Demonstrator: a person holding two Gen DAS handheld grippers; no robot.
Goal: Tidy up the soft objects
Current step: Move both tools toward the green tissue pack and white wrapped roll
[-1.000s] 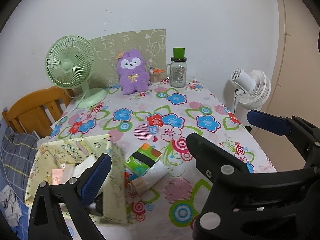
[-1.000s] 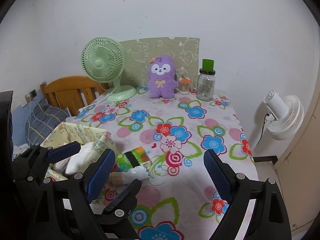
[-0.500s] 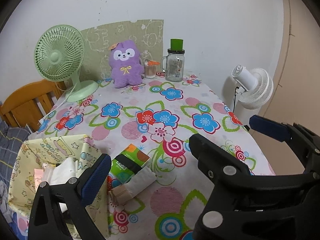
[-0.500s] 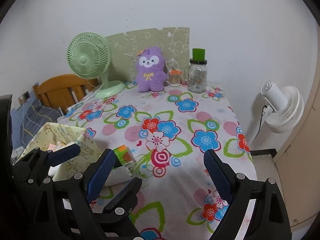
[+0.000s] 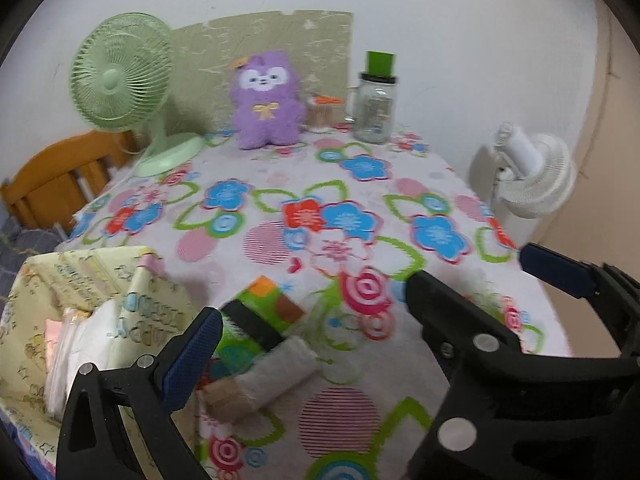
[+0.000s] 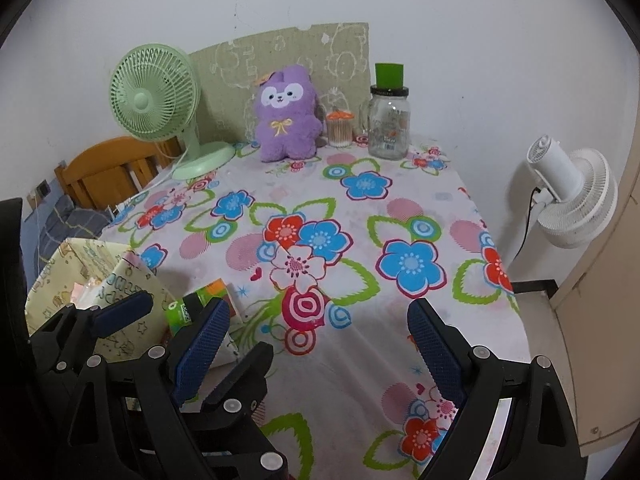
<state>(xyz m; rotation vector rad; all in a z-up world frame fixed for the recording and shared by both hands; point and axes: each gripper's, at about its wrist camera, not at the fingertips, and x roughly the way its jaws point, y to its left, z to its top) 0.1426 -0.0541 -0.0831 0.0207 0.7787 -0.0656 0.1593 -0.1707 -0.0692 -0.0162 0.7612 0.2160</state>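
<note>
my left gripper (image 5: 308,336) and right gripper (image 6: 318,334) both hang spread and empty over the near end of the bench (image 6: 400,184). a green pack (image 5: 260,316) and a grey roll (image 5: 276,372) lie near the near left corner, just beside the yellow box (image 5: 92,276). the purple plush (image 6: 286,114) sits at the far edge.

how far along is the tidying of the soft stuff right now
Done: white soft packs sit inside the yellow fabric box. In hand: nothing; left gripper and right gripper are open. Left: the green tissue pack and grey roll lie beside the box.
</note>
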